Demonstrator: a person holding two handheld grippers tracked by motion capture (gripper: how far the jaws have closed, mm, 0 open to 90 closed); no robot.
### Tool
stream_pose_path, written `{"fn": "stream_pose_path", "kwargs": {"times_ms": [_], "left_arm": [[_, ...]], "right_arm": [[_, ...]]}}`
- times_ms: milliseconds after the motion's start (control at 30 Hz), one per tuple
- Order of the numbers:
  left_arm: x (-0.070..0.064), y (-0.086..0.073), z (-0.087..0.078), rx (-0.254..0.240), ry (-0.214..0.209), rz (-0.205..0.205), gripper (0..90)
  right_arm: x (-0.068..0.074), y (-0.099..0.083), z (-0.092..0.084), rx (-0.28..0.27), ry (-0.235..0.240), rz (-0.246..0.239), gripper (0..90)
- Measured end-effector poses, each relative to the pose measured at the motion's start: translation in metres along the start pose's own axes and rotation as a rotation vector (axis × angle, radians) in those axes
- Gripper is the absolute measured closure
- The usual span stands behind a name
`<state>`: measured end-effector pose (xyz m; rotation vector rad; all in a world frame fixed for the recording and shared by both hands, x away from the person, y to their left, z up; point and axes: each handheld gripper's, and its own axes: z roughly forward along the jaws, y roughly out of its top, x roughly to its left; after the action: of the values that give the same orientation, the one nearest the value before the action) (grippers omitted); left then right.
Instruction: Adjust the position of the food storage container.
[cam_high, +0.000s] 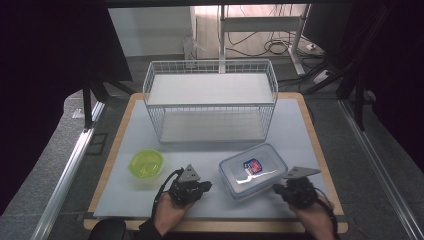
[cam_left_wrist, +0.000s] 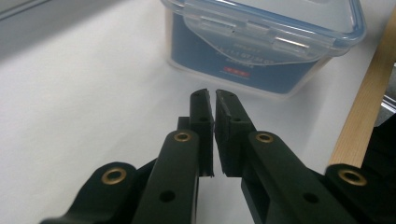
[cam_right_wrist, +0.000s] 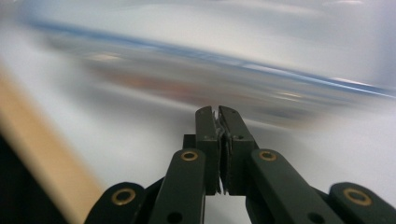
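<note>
Clear plastic, blue-rimmed, the rectangular lidded food box (cam_high: 253, 171) lies on the white surface (cam_high: 210, 200) between my two tools, near the front edge, its long axis running diagonally from front-left to back-right. My left tool (cam_left_wrist: 211, 93) has its jaws closed on nothing, pointing at the box's near long side with a gap of bare surface between. My right tool (cam_right_wrist: 215, 110) is likewise closed and empty, and looks nearer the box's front-right corner. I judge the right hand better placed to reach it.
</note>
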<state>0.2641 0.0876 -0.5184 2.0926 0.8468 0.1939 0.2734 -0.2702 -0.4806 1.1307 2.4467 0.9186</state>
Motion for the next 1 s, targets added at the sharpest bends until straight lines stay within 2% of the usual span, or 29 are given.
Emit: {"fn": "stream_pose_path", "kwargs": {"times_ms": [33,100,167,200,300,333,400,433,500,600,667,733,800,867,933,967,1000], "left_arm": [[-0.001,0.001,0.001,0.001,-0.004,0.001,86.2],[-0.002,0.002,0.003,0.002,-0.006,0.008,86.2],[-0.004,0.002,0.006,0.002,-0.016,0.007,86.1],[-0.004,0.002,0.006,0.002,-0.016,0.007,86.2],[-0.005,0.003,0.009,0.010,-0.022,0.005,86.2],[-0.005,0.002,0.010,0.011,-0.022,0.006,86.2],[-0.006,0.002,0.011,0.016,-0.022,0.008,86.2],[-0.005,0.002,0.011,0.020,-0.018,0.004,86.1],[-0.004,0.001,0.011,0.023,-0.016,-0.001,85.9],[-0.002,-0.002,0.009,0.033,-0.009,-0.007,85.7],[0.001,-0.005,0.007,0.055,0.018,-0.008,85.6],[0.008,-0.008,0.002,0.065,0.038,-0.038,85.9],[0.011,-0.010,0.000,0.071,0.053,-0.043,85.8],[0.015,-0.011,-0.003,0.082,0.080,-0.055,86.0],[0.021,-0.011,-0.005,0.089,0.096,-0.069,86.2],[0.023,-0.012,-0.006,0.093,0.108,-0.071,86.4],[0.025,-0.012,-0.007,0.097,0.121,-0.073,86.4]], "right_arm": [[-0.009,0.000,-0.004,-0.016,-0.027,0.031,87.4],[-0.026,0.002,-0.006,-0.030,-0.096,0.055,88.1],[-0.045,0.004,-0.002,-0.043,-0.135,0.082,88.2],[-0.045,0.004,-0.002,-0.043,-0.135,0.082,88.2],[-0.058,0.012,0.009,-0.054,-0.114,0.092,88.7],[-0.058,0.015,0.012,-0.054,-0.092,0.089,90.0],[-0.056,0.020,0.017,-0.038,-0.105,0.076,90.0],[-0.053,0.021,0.019,-0.030,-0.083,0.080,90.0],[-0.051,0.020,0.019,-0.029,-0.073,0.080,90.0],[-0.038,0.020,0.019,-0.016,-0.044,0.068,90.0],[-0.028,0.021,0.021,-0.011,-0.025,0.048,90.0],[-0.015,0.023,0.024,0.005,-0.007,0.016,90.0],[-0.012,0.023,0.025,0.008,0.000,0.018,90.0],[-0.004,0.022,0.031,0.027,0.036,0.007,90.0],[0.004,0.023,0.033,0.028,0.034,-0.006,90.0],[0.010,0.025,0.033,0.016,0.047,-0.018,90.0],[0.010,0.025,0.033,0.016,0.047,-0.018,90.0]]}}
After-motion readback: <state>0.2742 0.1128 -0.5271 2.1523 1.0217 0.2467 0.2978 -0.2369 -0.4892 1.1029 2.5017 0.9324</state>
